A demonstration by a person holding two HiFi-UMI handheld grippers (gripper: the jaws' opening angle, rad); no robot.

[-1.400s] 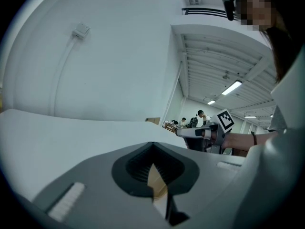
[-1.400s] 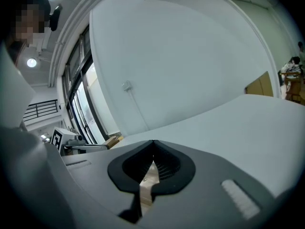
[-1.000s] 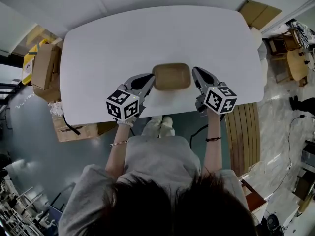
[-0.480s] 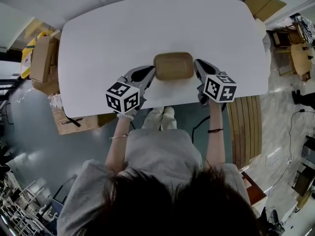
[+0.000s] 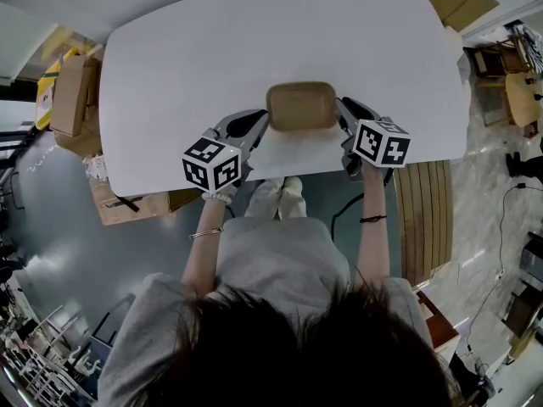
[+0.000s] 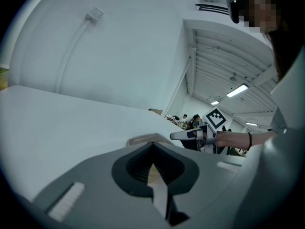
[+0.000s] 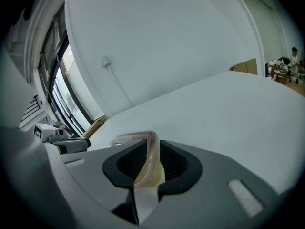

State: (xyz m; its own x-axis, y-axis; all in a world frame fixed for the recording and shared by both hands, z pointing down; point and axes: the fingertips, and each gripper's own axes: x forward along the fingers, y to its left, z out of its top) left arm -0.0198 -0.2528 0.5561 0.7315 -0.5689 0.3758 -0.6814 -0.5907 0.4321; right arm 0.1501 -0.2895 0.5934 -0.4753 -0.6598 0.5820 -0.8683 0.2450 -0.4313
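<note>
A shallow brown tray [image 5: 299, 107] lies on the white table [image 5: 212, 49] near its front edge. My right gripper [image 5: 344, 110] is at the tray's right end. In the right gripper view the translucent tray rim [image 7: 131, 138] runs between the two black pads, and the right gripper [image 7: 151, 144] is shut on it. My left gripper [image 5: 260, 122] points at the tray's left end, its tips at the edge. In the left gripper view the left gripper [image 6: 152, 146] is shut with nothing held, and the tray rim [image 6: 143, 139] shows just beyond it.
Cardboard boxes [image 5: 72, 100] stand on the floor left of the table. A slatted wooden bench [image 5: 424, 219] is at the right, with chairs [image 5: 509, 91] beyond it. The person's feet [image 5: 276, 197] show under the front edge. Windows [image 7: 62, 89] line one wall.
The right gripper's jaws parted and closed round the tray rim, which was out of its view before. The tray rim has come into the left gripper view. The head view shifted slightly.
</note>
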